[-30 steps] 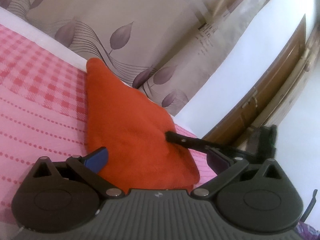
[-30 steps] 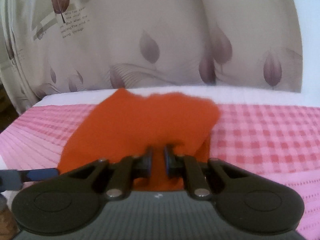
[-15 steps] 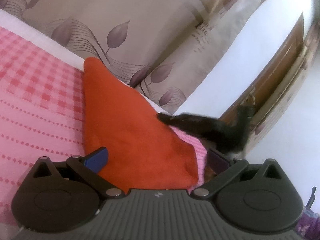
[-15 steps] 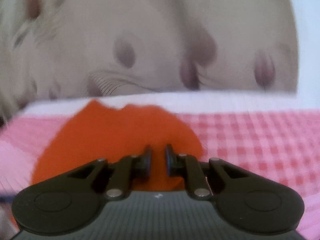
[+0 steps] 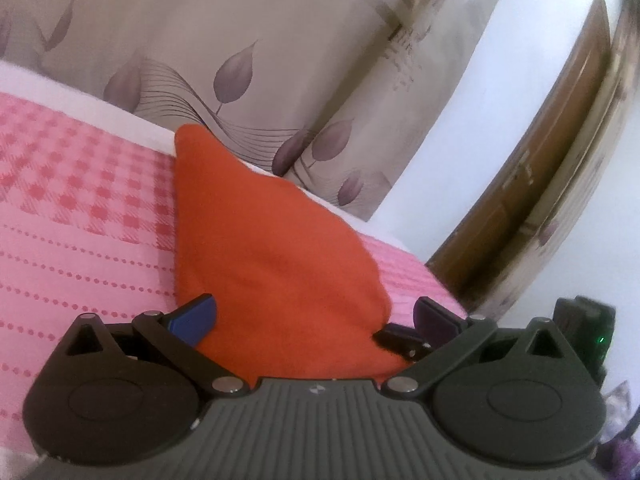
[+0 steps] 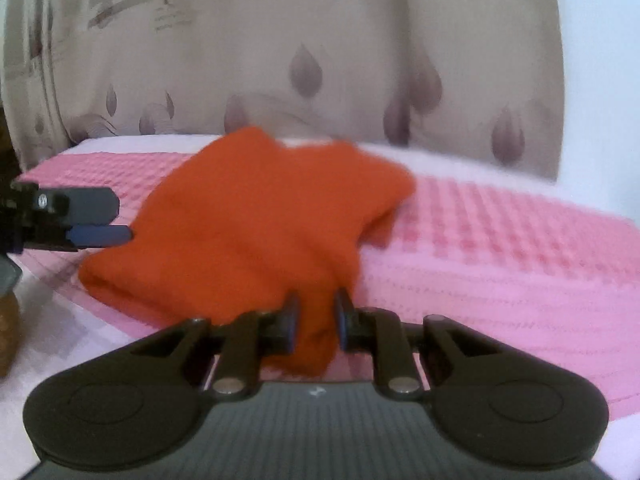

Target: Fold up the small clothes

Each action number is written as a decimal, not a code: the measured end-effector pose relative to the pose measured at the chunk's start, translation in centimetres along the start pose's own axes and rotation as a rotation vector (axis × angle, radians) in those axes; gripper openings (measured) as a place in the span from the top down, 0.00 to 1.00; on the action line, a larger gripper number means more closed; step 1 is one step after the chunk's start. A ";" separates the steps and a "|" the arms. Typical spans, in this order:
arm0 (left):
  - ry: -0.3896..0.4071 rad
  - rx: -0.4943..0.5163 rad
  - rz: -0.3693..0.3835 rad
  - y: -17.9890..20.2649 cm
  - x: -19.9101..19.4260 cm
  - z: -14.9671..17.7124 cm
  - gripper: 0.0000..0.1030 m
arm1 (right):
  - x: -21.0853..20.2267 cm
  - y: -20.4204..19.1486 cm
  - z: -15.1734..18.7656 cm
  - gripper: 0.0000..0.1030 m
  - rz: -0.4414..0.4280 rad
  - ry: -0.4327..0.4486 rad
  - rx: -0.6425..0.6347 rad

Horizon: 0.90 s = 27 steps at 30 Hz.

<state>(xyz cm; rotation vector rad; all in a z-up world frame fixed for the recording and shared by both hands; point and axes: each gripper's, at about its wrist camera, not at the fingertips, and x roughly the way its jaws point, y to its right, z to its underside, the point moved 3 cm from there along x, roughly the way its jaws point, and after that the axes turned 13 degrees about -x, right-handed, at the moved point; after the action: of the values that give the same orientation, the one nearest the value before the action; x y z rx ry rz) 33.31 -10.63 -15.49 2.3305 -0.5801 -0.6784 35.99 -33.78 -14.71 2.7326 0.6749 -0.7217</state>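
Note:
An orange cloth (image 5: 264, 248) lies on the pink bed cover (image 5: 80, 216), bunched and partly folded over itself in the right wrist view (image 6: 248, 224). My left gripper (image 5: 316, 316) is open wide, its blue pad (image 5: 196, 316) and purple pad (image 5: 436, 316) straddling the cloth's near end without pressing it. My right gripper (image 6: 318, 320) pinches a near corner of the cloth between its pads, and its jaws are opening. One of its black fingers (image 5: 396, 338) shows at the cloth's near right edge. The left gripper (image 6: 120, 218) also shows beside the cloth's left side.
A beige leaf-print curtain (image 5: 240, 60) hangs behind the bed, with a white wall (image 5: 500, 80) and a brown wooden door (image 5: 540, 200) to the right. A white strip of mattress (image 6: 140, 142) runs along the bed's far edge. A brown object (image 6: 8, 336) sits at the left.
The right gripper came back toward the near edge and down, dragging the cloth's corner with it, and its jaws widened slightly. The left gripper stayed open and nearly still.

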 end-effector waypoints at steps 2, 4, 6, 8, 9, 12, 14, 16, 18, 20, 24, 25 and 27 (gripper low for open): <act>0.004 0.027 -0.024 0.3 0.1 0.2 0.00 | 0.2 0.4 0.2 0.69 0.007 0.000 0.028; 0.010 0.051 -0.052 0.6 0.2 0.4 0.00 | 0.5 0.9 0.2 0.42 0.044 -0.020 0.059; 0.010 0.069 -0.069 0.8 0.3 0.6 0.00 | 0.6 1.1 0.3 0.32 0.036 -0.030 0.085; 0.009 0.086 -0.083 1.0 0.3 0.7 0.00 | 0.6 1.3 0.4 0.31 0.029 -0.031 0.095; 0.008 0.093 -0.089 1.1 0.4 0.7 0.00 | 0.6 1.2 0.5 0.31 0.032 -0.030 0.093; 0.008 0.108 -0.105 1.2 0.5 0.9 0.00 | 0.5 1.2 0.4 0.28 0.044 -0.026 0.087; 0.008 0.118 -0.116 1.4 0.6 0.9 0.00 | 0.6 1.2 0.5 0.27 0.048 -0.026 0.085; 0.007 0.127 -0.126 1.5 0.6 1.0 0.00 | 0.6 1.3 0.5 0.26 0.049 -0.024 0.090; 0.006 0.134 -0.133 1.5 0.7 1.1 0.00 | 0.6 1.3 0.5 0.25 0.048 -0.024 0.094; 0.005 0.139 -0.140 1.6 0.8 1.1 0.00 | 0.6 1.3 0.5 0.24 0.050 -0.022 0.094; 0.000 0.148 -0.149 1.7 1.0 1.2 0.00 | 0.6 1.3 0.6 0.22 0.050 -0.021 0.099; -0.001 0.150 -0.152 1.7 1.0 1.2 0.00 | 0.6 1.3 0.6 0.22 0.048 -0.020 0.102; -0.003 0.154 -0.156 1.7 1.1 1.2 0.00 | 0.6 1.4 0.6 0.20 0.042 -0.020 0.109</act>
<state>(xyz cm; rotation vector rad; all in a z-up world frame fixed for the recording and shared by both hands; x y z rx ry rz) 33.05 -12.97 -15.45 2.5392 -0.4700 -0.7312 36.91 -35.00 -15.39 2.8243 0.5888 -0.7968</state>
